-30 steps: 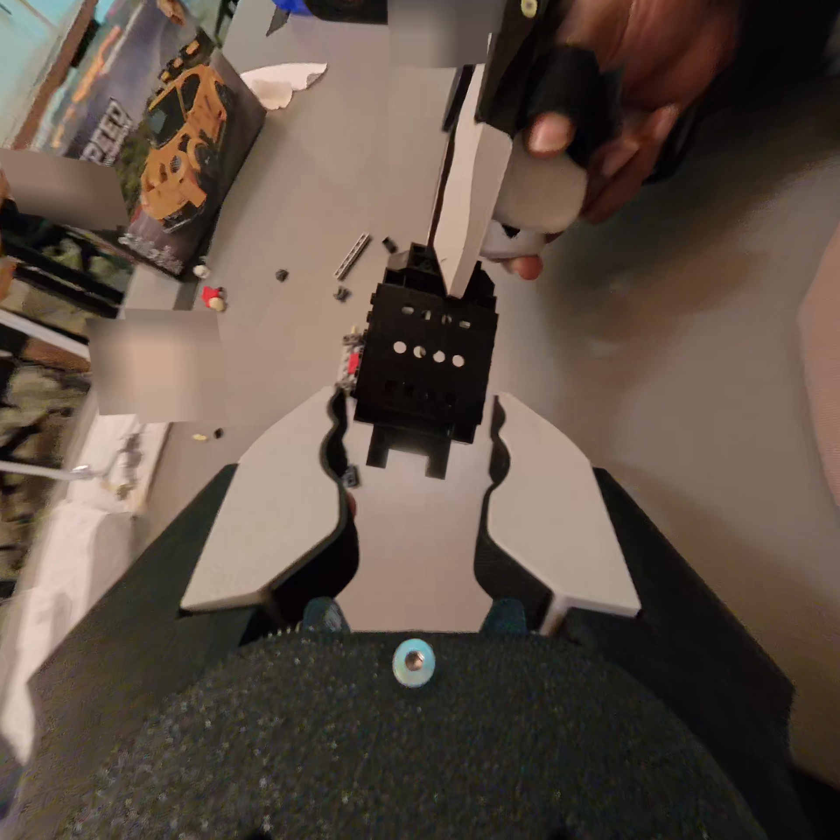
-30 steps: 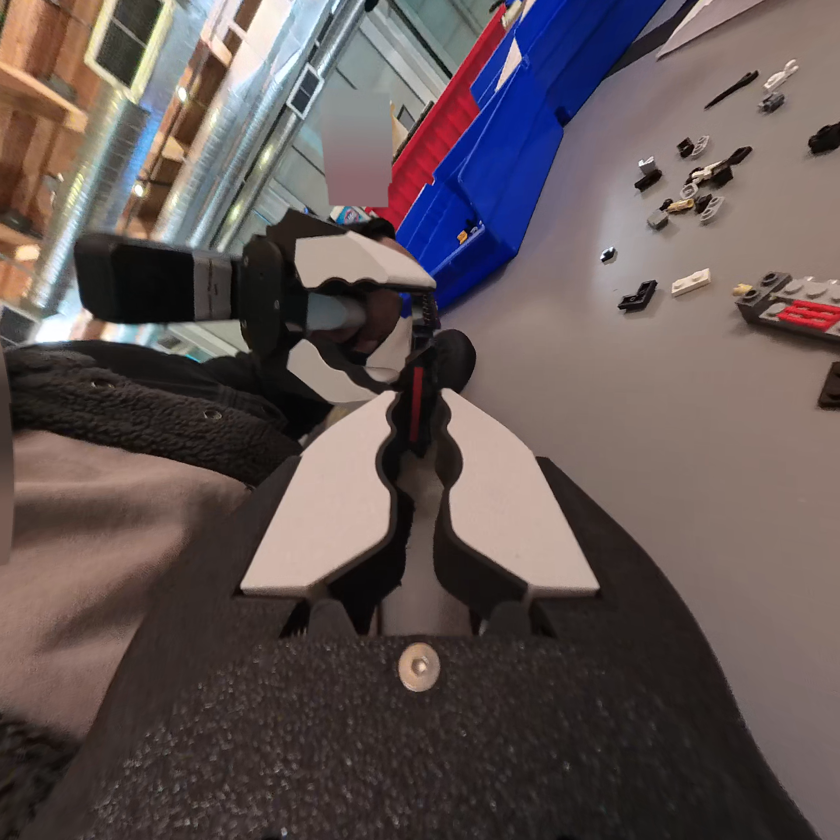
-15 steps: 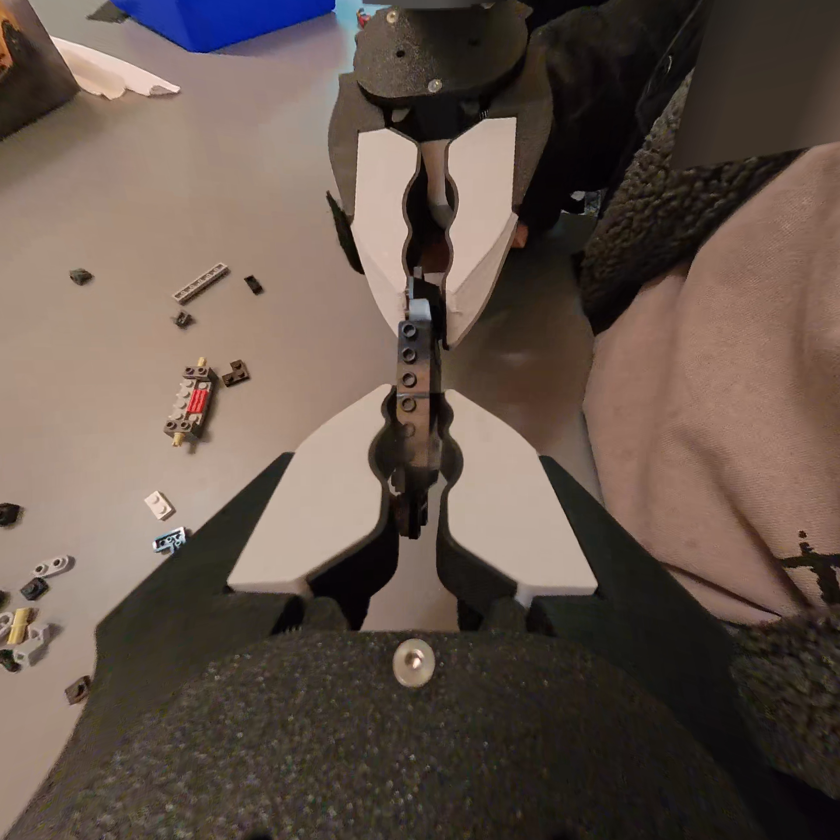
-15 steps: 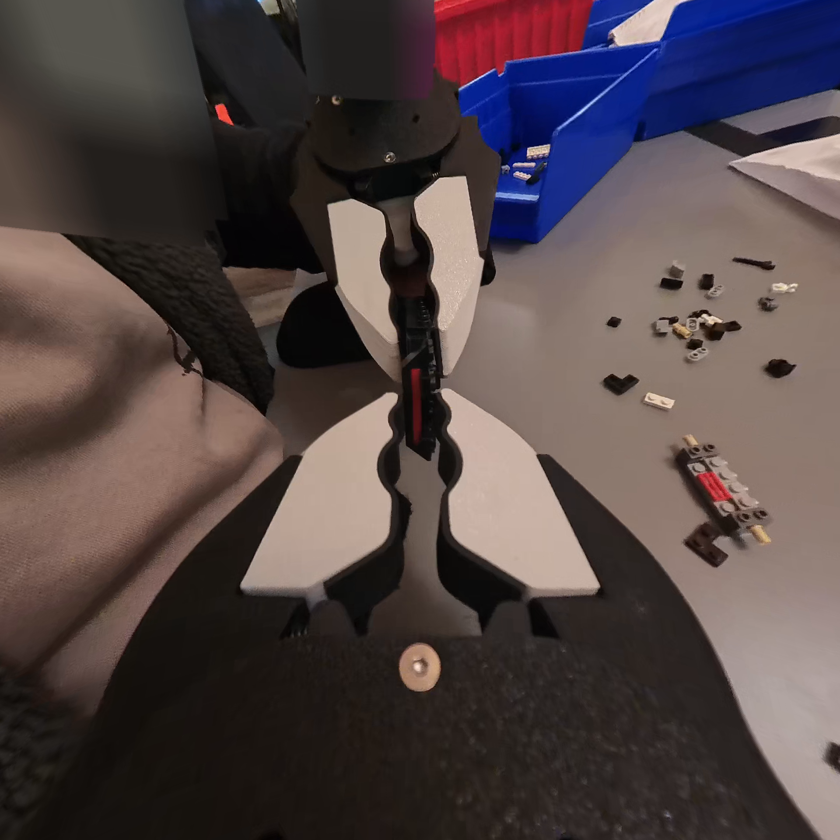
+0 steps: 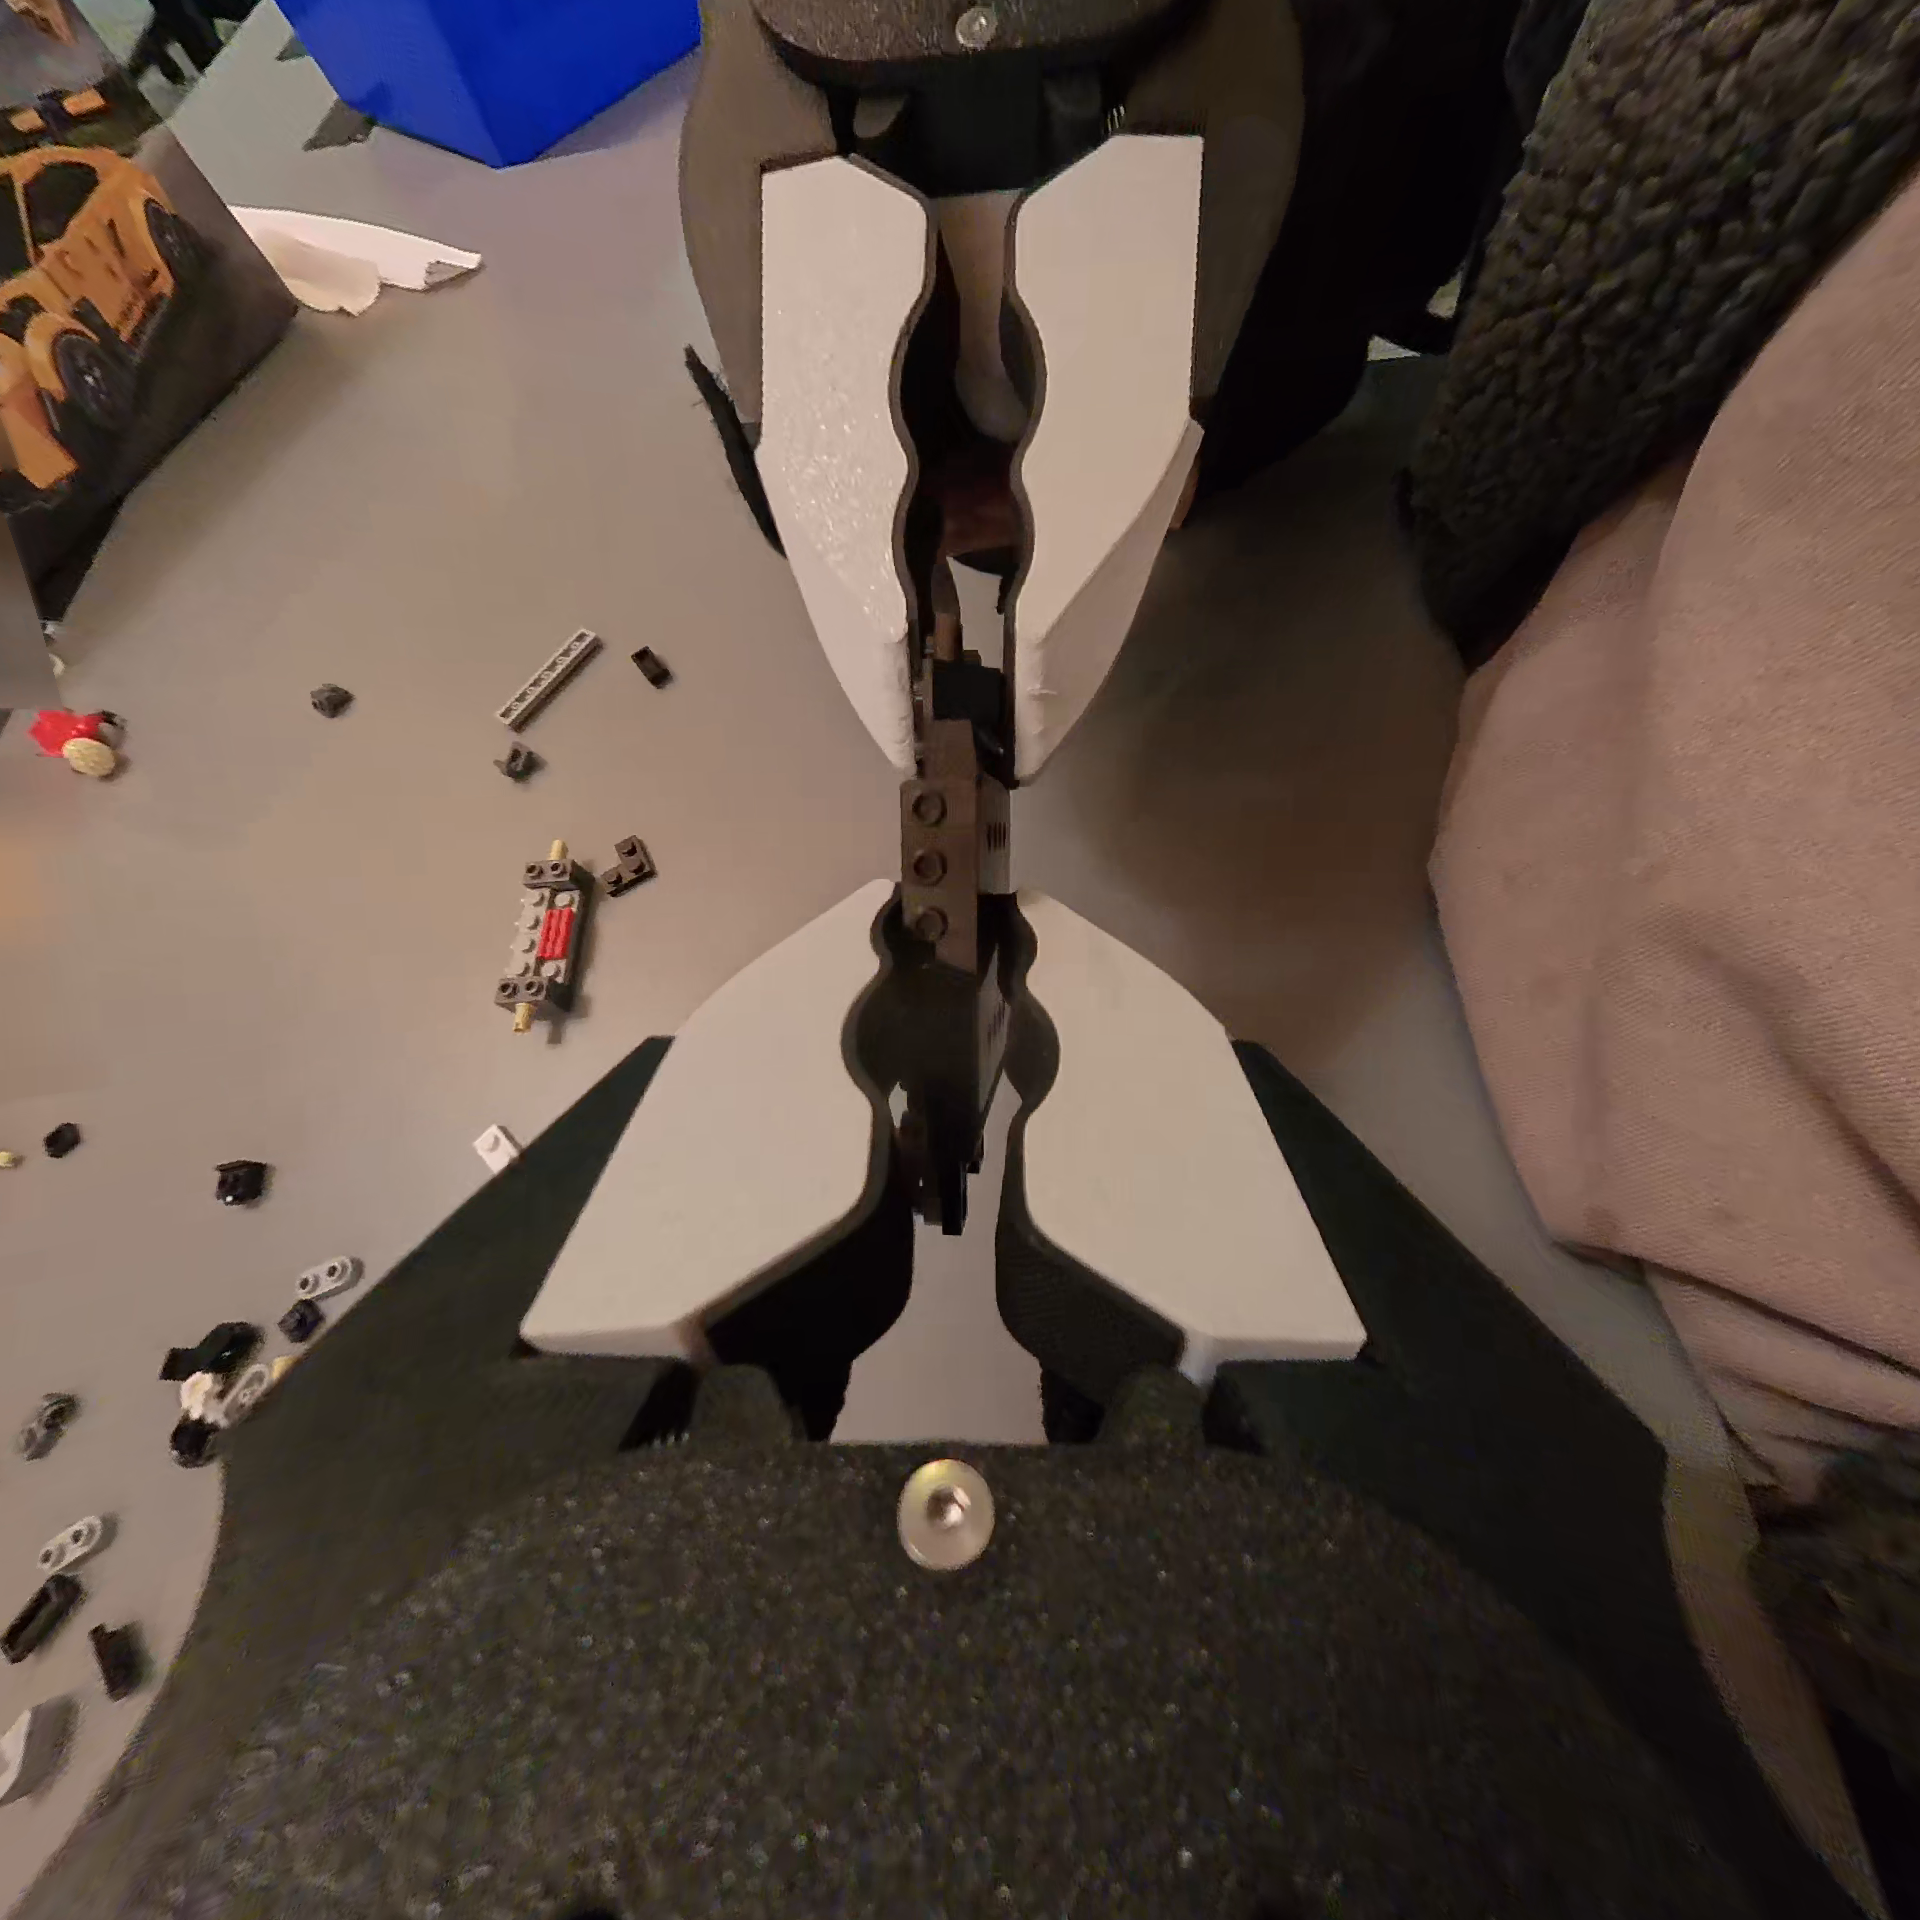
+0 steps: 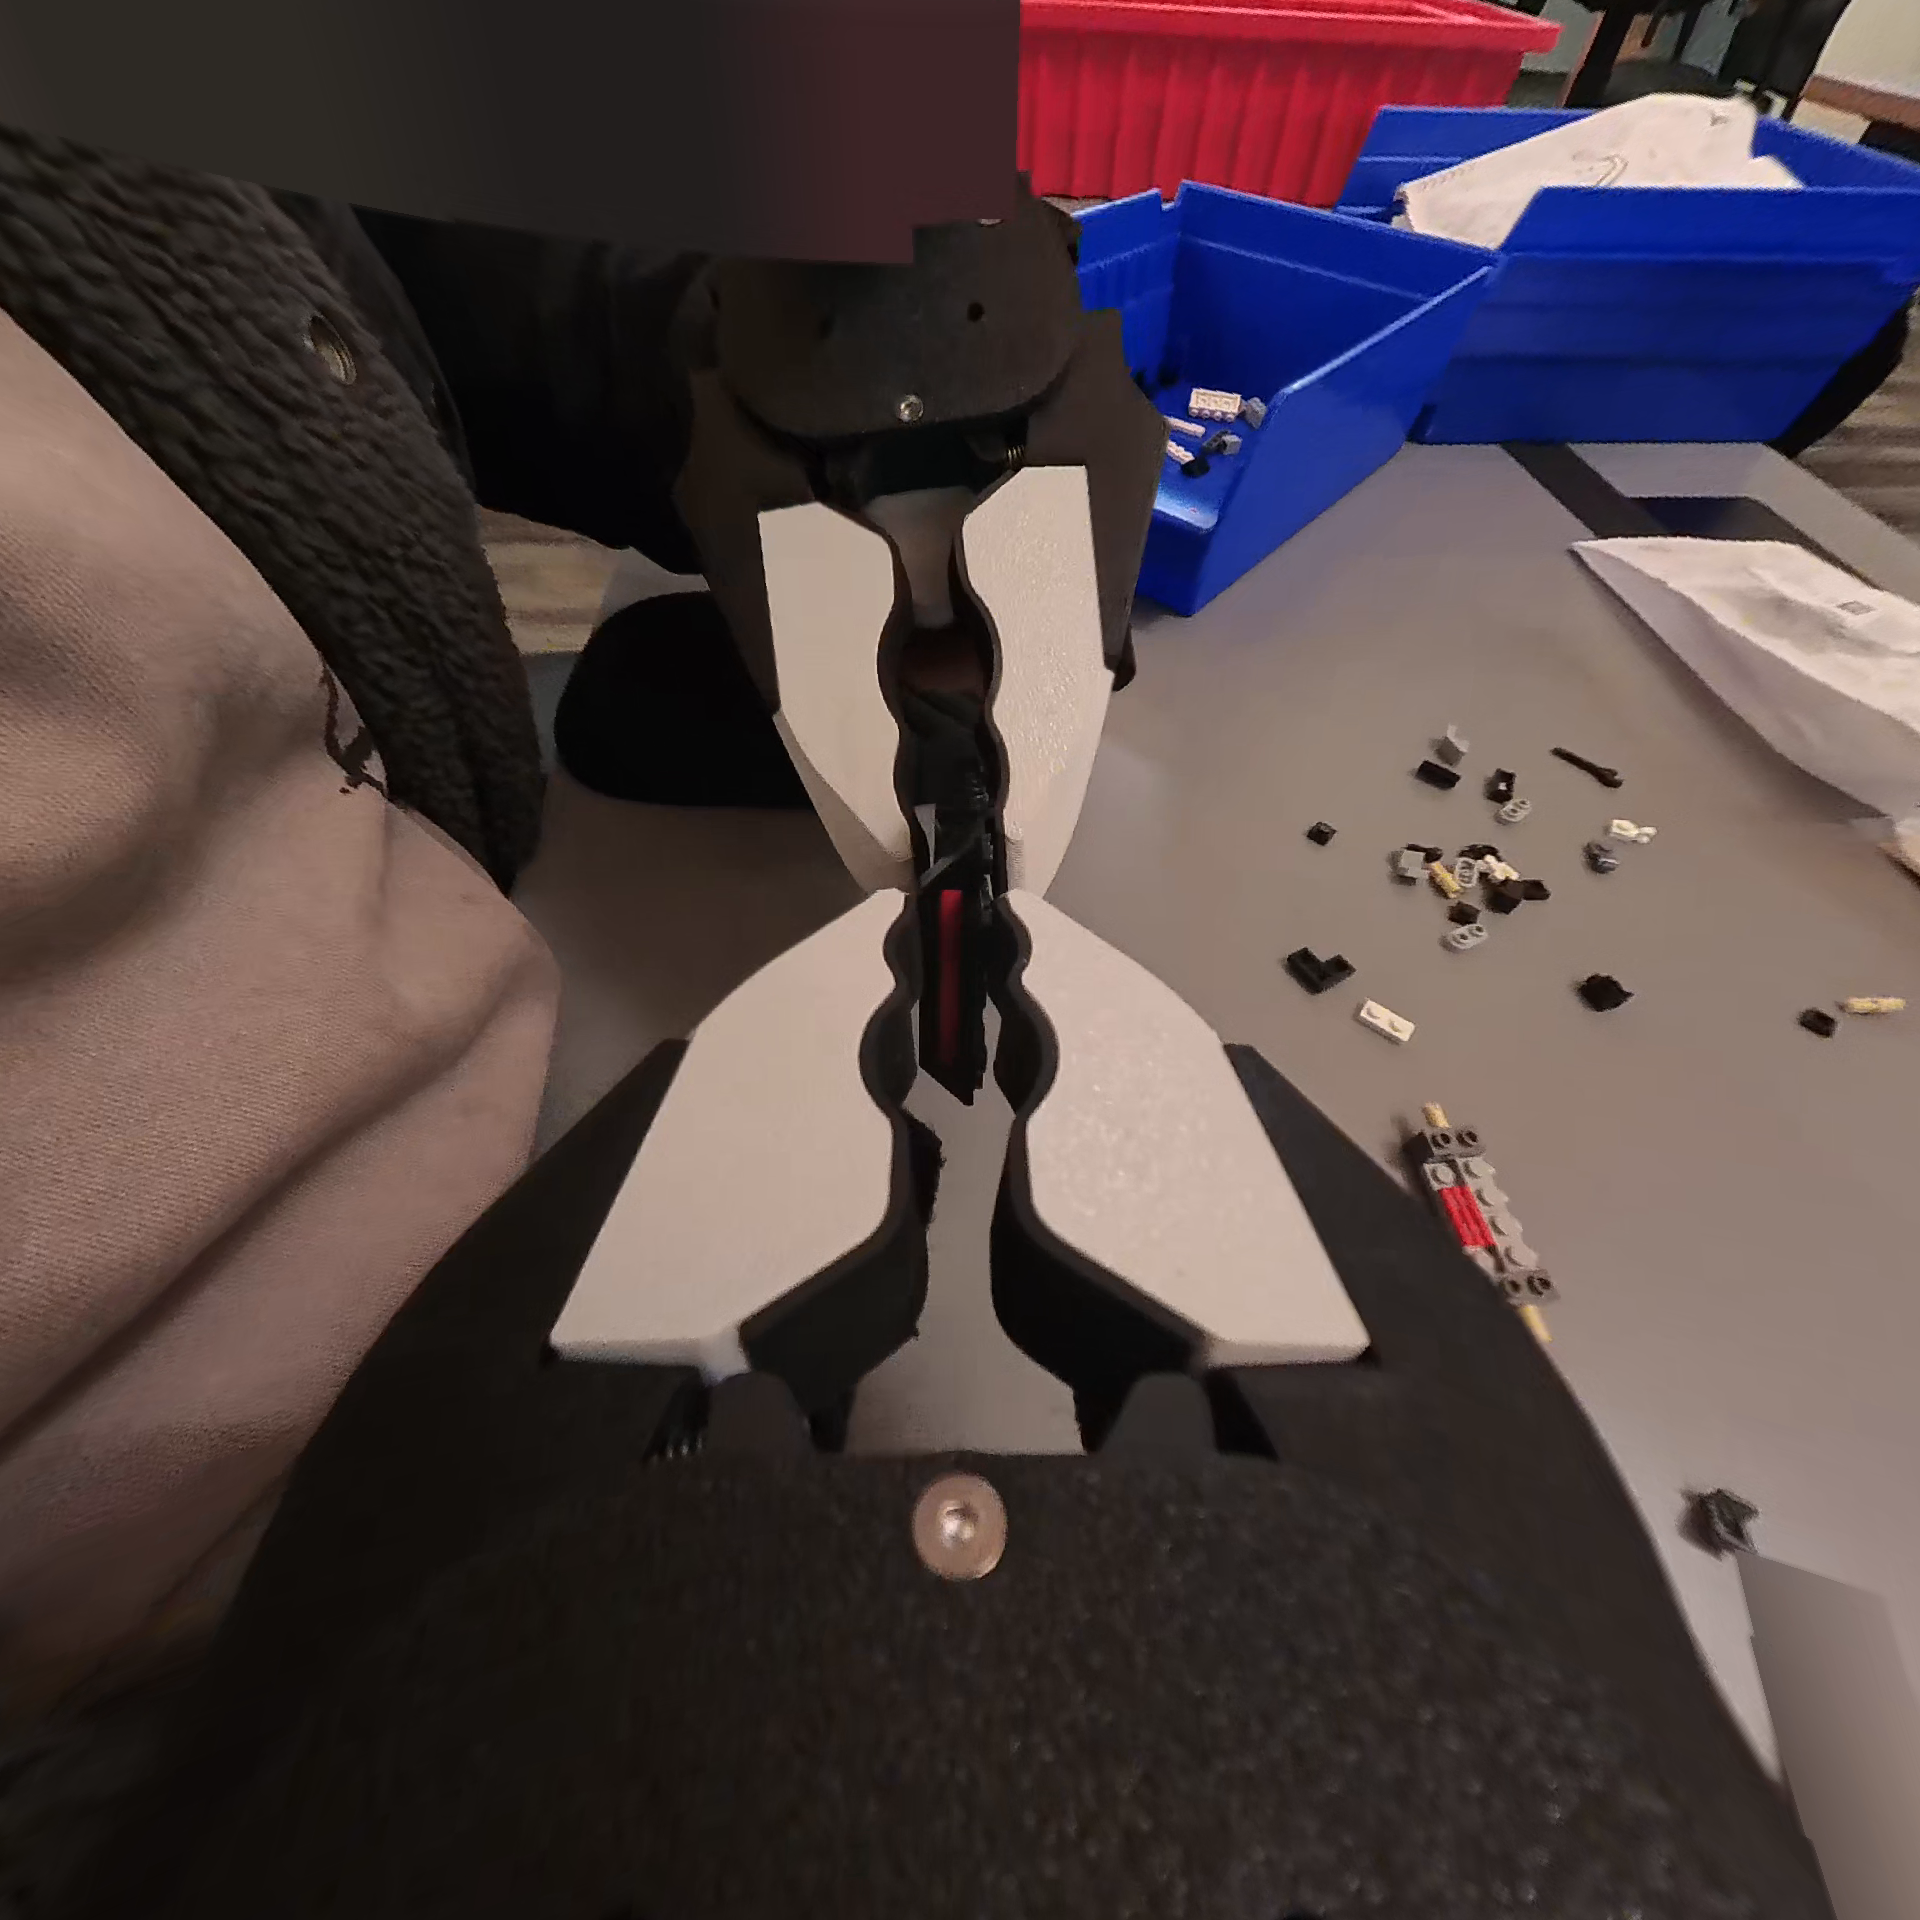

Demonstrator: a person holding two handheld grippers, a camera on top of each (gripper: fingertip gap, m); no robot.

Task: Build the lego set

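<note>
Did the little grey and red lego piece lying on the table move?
Cannot tell. The grey-and-red piece sits beside the same black corner piece, but the camera itself swung.

Workshop: grey table [image 6: 1351, 644] (blue bins [image 6: 1320, 343])

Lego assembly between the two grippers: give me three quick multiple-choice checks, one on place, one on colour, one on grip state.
1. Where does the small axle piece with the red centre lie?
A. in the blue bin
B. on the grey table
C. in a gripper

2. What colour is the bin holding a few loose bricks?
A. blue
B. green
C. yellow

3. How is the black lego assembly held?
A. resting on the table
B. by the left gripper alone
C. by both grippers

Answers:
1. B, it sits on the table among scattered parts.
2. A, its walls are blue.
3. C, the left gripper and right gripper each close on one end.
</note>
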